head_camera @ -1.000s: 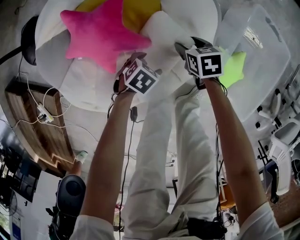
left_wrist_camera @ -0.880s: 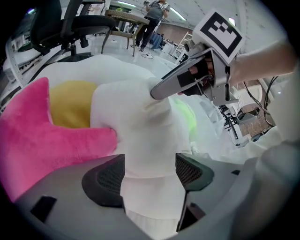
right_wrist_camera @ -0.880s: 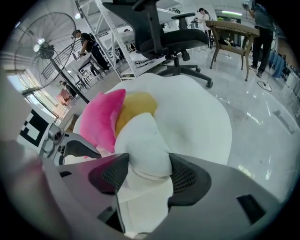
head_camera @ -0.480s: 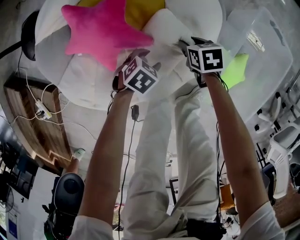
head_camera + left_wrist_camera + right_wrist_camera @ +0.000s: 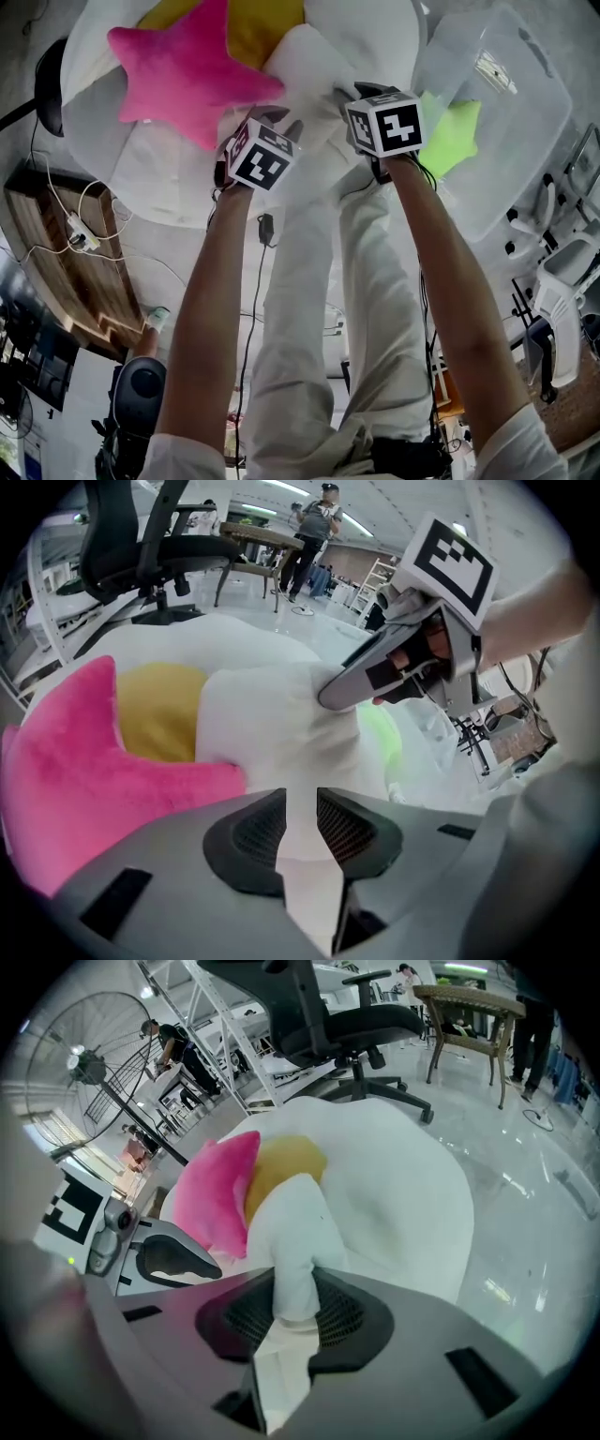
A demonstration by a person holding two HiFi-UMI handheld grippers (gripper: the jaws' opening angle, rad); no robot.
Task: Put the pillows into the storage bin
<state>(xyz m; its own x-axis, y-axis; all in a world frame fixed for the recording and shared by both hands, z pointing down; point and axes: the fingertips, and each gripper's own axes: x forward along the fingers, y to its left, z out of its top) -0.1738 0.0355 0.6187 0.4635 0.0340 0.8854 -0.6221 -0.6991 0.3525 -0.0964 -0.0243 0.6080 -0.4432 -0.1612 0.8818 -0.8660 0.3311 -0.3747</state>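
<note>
Our left tool [image 5: 300, 810] and right tool [image 5: 296, 1303], wider a second ago, have just closed on the white square fabric pillow [image 5: 302, 67], a pink plush star pillow [image 5: 183, 75] at its nine o'clock.

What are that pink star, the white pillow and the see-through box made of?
Pink star: fuzzy matte plush, probably stuffed.
White pillow: smooth cloth, it seems; its corner bunches into soft folds.
Box: clear glossy plastic, judging by its see-through walls and glints.
</note>
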